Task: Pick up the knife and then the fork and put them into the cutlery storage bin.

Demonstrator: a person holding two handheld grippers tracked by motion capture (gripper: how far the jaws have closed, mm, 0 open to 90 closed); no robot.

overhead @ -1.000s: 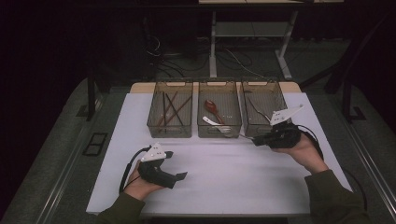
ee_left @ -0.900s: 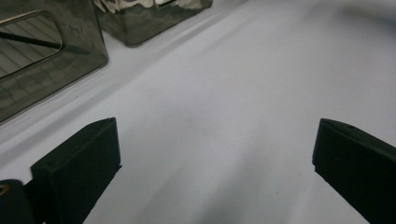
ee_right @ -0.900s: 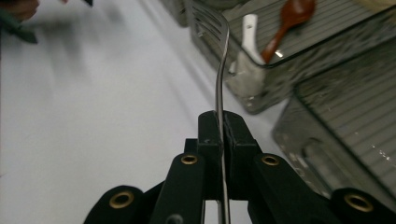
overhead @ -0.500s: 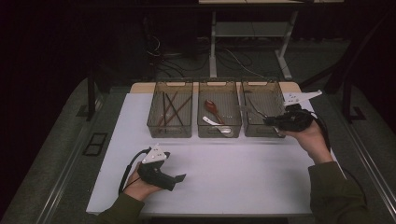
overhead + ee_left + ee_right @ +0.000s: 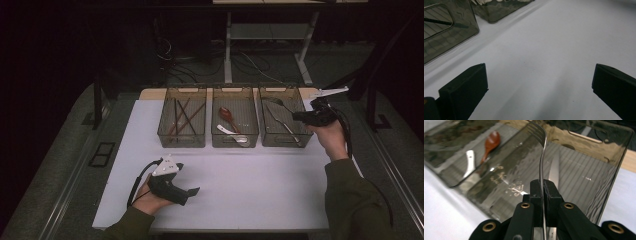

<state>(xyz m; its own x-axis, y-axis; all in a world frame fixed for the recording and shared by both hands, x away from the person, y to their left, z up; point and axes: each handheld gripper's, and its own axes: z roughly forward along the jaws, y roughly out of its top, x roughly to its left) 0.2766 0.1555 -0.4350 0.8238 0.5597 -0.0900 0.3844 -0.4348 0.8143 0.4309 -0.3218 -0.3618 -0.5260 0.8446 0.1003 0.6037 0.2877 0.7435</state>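
Steel fork (image 5: pixel 541 152) pinched in right tool (image 5: pixel 543 195) over right bin (image 5: pixel 283 95); left tool (image 5: pixel 536 85) gaping, empty; no legible writing.

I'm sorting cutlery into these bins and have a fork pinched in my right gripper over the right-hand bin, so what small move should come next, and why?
Probably lower the fork a little into the right bin, then open. The right gripper is shut on its handle, tines out over the bin, where a knife already lies; the spoons are in the middle bin.

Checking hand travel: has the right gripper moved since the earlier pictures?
Yes. The right gripper, clamping a fork, moved up-right, from before the right bin to its right side.
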